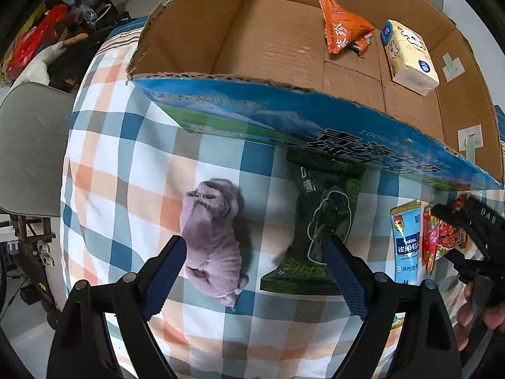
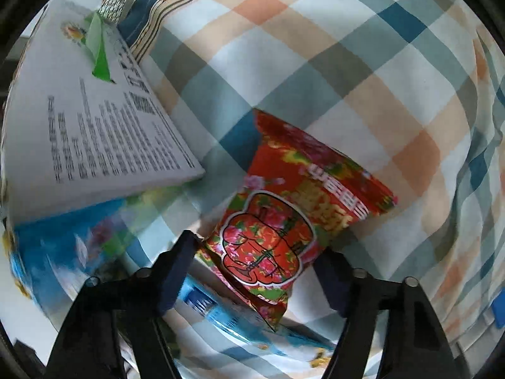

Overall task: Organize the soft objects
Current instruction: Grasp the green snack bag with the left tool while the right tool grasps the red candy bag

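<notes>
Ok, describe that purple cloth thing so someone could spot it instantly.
Start at the cardboard box on the checked cloth. In front of its printed blue wall, left of the dark green packet, lies a crumpled lilac fabric bundle. It is the only fabric item among shiny packets.

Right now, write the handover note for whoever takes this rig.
Left gripper: open, empty, above the purple plush and dark green packet on the checked cloth.
Right gripper: jaws either side of the red floral packet; grip unclear.
Done: orange packet and tissue pack are in the cardboard box.
Left: plush, green packet, blue sachet, red packet.
</notes>
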`<control>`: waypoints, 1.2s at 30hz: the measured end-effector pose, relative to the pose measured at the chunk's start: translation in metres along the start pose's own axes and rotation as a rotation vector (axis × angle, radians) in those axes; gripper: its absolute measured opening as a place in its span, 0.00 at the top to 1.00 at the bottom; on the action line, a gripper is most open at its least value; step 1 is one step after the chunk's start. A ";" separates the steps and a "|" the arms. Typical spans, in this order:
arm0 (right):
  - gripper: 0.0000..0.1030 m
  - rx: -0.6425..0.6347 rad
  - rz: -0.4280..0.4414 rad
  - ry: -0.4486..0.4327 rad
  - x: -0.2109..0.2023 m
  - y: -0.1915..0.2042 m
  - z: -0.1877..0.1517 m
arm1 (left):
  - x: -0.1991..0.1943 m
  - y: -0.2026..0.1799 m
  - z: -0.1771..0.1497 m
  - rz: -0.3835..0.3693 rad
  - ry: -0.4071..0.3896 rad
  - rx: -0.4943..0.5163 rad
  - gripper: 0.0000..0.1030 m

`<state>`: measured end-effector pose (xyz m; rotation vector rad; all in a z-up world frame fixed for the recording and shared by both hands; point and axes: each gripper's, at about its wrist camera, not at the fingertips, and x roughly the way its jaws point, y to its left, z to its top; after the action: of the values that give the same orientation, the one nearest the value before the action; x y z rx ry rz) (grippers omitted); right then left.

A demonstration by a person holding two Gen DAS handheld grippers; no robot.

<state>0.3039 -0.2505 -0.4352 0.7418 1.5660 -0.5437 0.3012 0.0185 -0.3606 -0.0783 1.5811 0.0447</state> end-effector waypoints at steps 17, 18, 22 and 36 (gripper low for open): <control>0.28 -0.135 -0.070 0.010 -0.017 -0.013 0.018 | 0.035 -0.074 0.005 0.023 0.093 0.220 0.14; 0.30 -0.150 -0.094 0.015 -0.014 -0.011 0.021 | 0.040 -0.079 0.006 0.029 0.104 0.232 0.14; 0.49 -0.190 -0.152 0.022 -0.010 -0.018 0.016 | 0.058 -0.085 0.010 0.029 0.133 0.234 0.16; 0.50 -0.419 -0.224 0.107 -0.004 -0.029 -0.063 | 0.060 -0.071 -0.049 -0.046 0.186 0.161 0.59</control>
<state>0.2403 -0.2258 -0.4249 0.2832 1.7999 -0.3227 0.2571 -0.0574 -0.4183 0.0083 1.7619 -0.1291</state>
